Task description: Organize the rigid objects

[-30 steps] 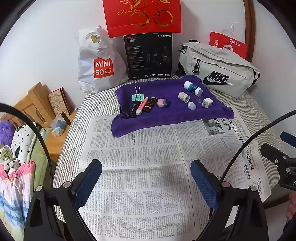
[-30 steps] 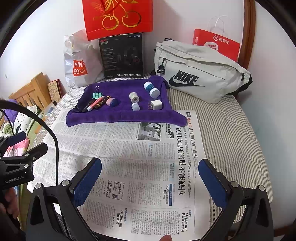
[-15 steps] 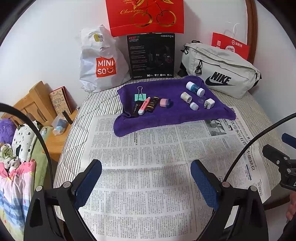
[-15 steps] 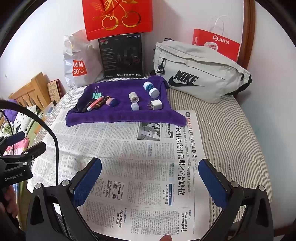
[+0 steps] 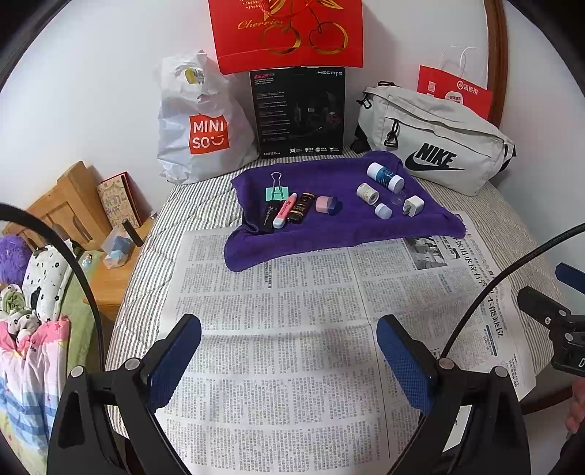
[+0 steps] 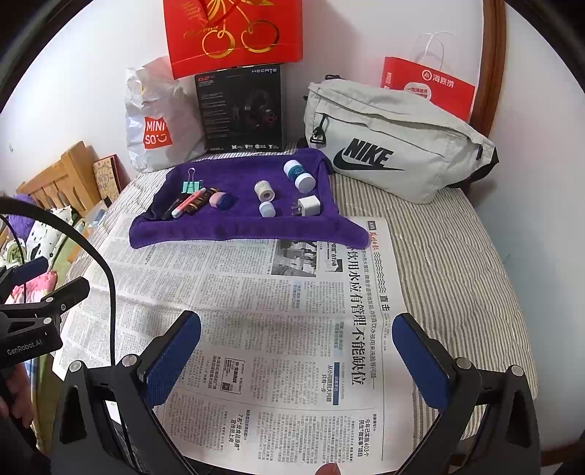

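Note:
A purple towel [image 5: 329, 234] [image 6: 234, 230] lies at the far side of a spread newspaper [image 5: 292, 329] [image 6: 256, 310]. On it sit a green binder clip [image 5: 276, 192], a pink highlighter [image 5: 285, 211], a pink-and-blue eraser [image 5: 328, 204], a white-capped blue bottle [image 5: 384, 176] [image 6: 299, 175], a tape roll [image 5: 367, 192], a small white cap [image 5: 382, 211] and a white charger plug [image 5: 413, 205] [image 6: 309, 205]. My left gripper [image 5: 289, 350] hovers open over the newspaper, well short of the towel. Wide open and holding nothing, my right gripper [image 6: 296, 350] hangs likewise.
Against the wall stand a Miniso bag [image 5: 197, 120], a black box [image 5: 298, 113], a red gift bag [image 5: 289, 33], a grey Nike pouch [image 5: 435, 146] and a small red bag [image 5: 453, 87]. A wooden side table [image 5: 91, 234] and bedding [image 5: 33, 310] are at the left.
Both grippers stay open. The left wrist view has shifted slightly, so the towel and bags sit a bit lower and to the right; the right view is nearly unchanged.

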Available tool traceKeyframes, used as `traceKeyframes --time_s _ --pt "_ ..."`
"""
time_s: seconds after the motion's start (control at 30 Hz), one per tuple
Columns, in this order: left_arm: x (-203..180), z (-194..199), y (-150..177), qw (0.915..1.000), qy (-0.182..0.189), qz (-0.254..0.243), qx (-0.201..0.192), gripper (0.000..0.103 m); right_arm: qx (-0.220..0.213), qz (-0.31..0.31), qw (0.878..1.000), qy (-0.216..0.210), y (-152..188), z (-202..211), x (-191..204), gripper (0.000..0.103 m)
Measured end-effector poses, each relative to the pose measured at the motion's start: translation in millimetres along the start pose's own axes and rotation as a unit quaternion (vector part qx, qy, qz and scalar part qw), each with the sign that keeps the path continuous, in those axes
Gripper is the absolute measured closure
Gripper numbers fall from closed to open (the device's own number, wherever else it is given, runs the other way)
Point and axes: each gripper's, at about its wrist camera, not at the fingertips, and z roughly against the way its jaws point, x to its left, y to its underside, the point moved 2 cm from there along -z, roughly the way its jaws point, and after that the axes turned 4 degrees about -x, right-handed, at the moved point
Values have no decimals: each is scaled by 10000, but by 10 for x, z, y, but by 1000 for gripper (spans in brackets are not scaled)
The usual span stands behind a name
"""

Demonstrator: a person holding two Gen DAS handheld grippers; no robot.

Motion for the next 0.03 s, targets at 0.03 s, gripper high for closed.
traceKeyframes --time_s 0.03 --pt "-1 3 -10 10000 11 -15 0 6 20 23 10000 6 -2 -9 4 0"
